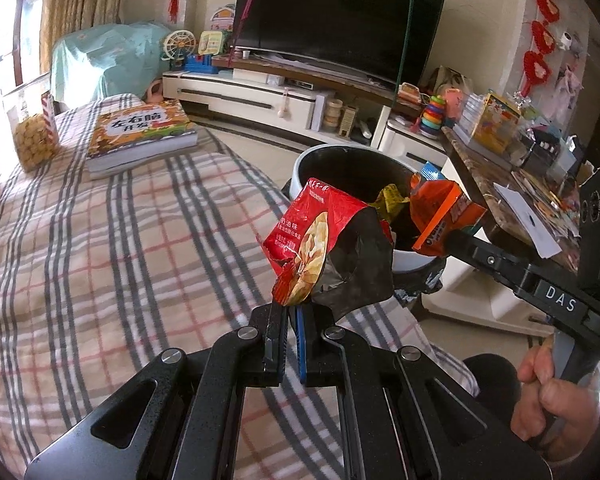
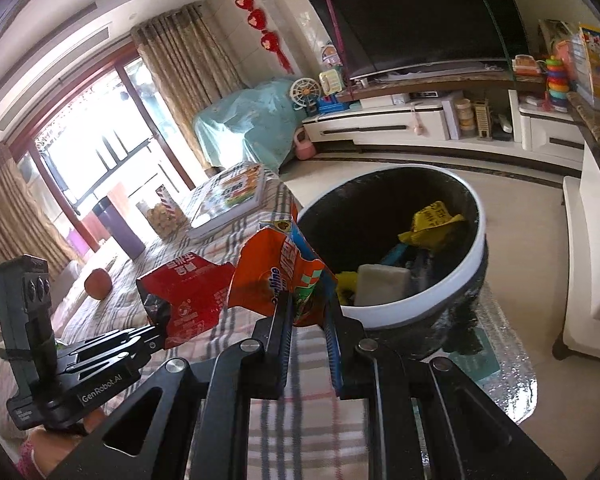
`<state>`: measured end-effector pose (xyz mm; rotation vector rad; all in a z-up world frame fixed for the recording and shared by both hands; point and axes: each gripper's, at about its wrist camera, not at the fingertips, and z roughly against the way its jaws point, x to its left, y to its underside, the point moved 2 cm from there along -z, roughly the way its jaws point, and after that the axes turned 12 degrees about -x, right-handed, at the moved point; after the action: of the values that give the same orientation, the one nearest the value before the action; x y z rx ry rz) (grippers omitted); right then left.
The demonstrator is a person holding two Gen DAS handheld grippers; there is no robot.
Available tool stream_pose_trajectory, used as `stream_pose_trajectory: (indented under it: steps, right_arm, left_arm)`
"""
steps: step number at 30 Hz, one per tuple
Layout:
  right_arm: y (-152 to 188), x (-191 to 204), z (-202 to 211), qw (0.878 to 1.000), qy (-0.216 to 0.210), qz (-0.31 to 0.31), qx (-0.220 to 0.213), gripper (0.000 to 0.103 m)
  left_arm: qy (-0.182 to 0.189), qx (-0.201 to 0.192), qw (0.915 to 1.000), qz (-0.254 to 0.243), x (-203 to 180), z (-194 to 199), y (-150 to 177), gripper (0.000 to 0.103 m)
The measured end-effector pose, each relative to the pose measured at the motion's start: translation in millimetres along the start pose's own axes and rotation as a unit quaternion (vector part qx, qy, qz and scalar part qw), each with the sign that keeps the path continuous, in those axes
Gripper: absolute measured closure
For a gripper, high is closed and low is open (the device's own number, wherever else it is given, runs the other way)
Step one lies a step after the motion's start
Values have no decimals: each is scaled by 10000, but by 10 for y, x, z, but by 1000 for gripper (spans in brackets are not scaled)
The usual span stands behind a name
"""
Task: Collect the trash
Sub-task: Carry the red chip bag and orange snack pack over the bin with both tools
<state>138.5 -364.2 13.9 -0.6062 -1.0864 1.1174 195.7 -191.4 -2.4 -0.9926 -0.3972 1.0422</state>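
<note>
A red bag [image 1: 300, 248] is sticking up from the left gripper [image 1: 291, 312], whose jaws are pinching its crumpled lower edge, the dark inner foil showing on one side. It is hanging over the edge of the checked blanket [image 1: 120, 240], just short of the bin [image 1: 348, 168]. An orange wrapper [image 2: 280, 276] is standing between the jaws of the right gripper [image 2: 306, 312], which are clamping it by its bottom end; it is sitting right at the near rim of the bin, beside the red bag. The bin, white-rimmed with a black liner, is holding a yellow wrapper [image 2: 432, 224], a pale block [image 2: 380, 288] and something blue. A hand [image 1: 548, 396] is gripping the right tool's handle at the lower right. On the blanket, a thick book [image 1: 140, 136] is lying near a snack packet [image 1: 32, 140]. Behind the bin, a TV [image 1: 332, 20] is standing on a low white cabinet [image 1: 240, 100], and a cluttered table [image 1: 500, 184] is running along the right side.
</note>
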Motion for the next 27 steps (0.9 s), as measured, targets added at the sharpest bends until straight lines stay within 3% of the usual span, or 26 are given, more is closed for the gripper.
stream_pose_trajectory:
  steps: [27]
  right_arm:
    - [-267, -386, -94, 9993, 371, -51, -67, 87]
  left_arm:
    - [209, -31, 9993, -311, -367, -354, -308, 100]
